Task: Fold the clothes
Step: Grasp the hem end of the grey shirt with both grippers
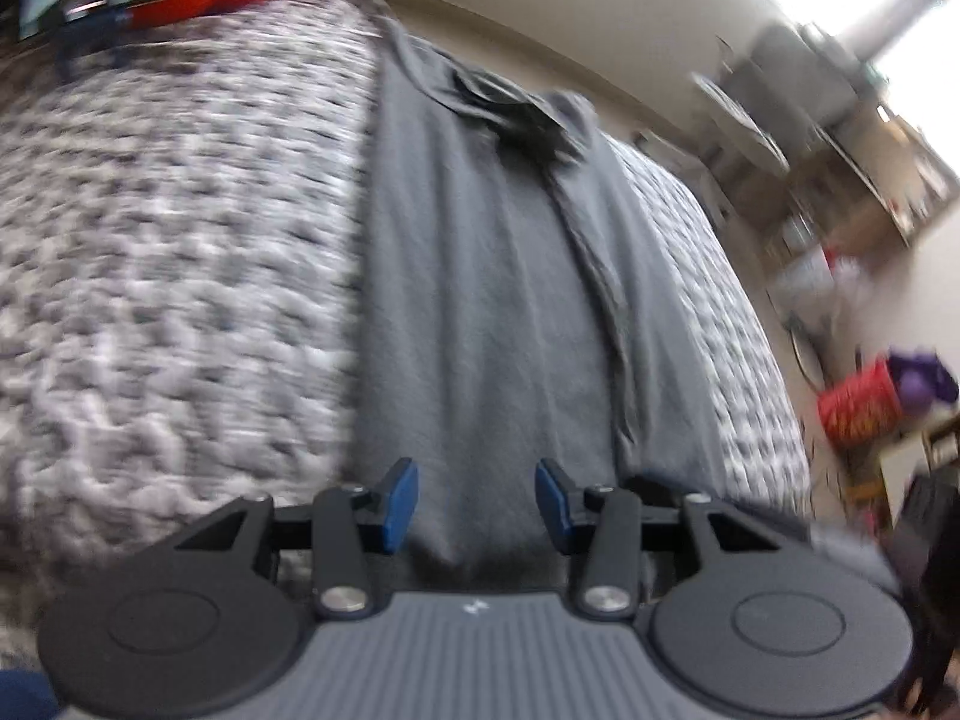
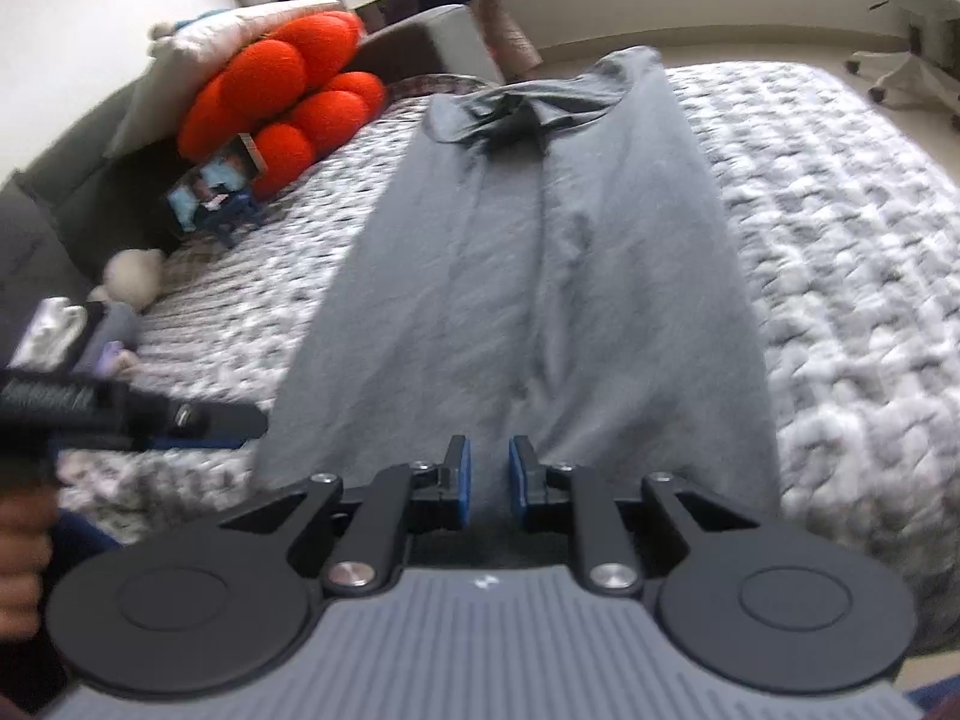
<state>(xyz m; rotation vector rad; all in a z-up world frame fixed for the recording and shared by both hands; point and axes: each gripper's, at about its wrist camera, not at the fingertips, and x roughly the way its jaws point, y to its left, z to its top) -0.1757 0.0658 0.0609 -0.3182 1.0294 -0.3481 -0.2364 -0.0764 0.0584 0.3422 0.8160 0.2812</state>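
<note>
Left gripper [image 1: 477, 501] low over the near hem of a grey garment [image 1: 480, 300], blue pads [image 1: 401, 501] spread wide with bare cloth showing between them, nothing pinched. Right gripper [image 2: 489, 474] likewise at the near hem of the same grey garment [image 2: 522, 276], blue pads [image 2: 461, 474] drawn closer but parted by a narrow gap; whether any cloth is caught in that gap cannot be told through the blur. In the right wrist view, at the left edge, the left gripper [image 2: 150, 414] seen side-on, dark and blurred, just beside the garment's near left corner, with part of a hand [image 2: 21, 546] below it.

Beyond both, the garment spread lengthwise in a long strip on a grey-and-white knitted blanket [image 1: 180, 276], sides folded inward, a raised seam running up its right half. At its far end, a crumpled collar with a dark patch [image 2: 510, 114].

Farther left, a lit phone [image 2: 213, 186] propped on a small blue stand, leaning by an orange puffy cushion [image 2: 282, 90]. At the far right, an office chair [image 2: 906, 18] on the pale floor.
</note>
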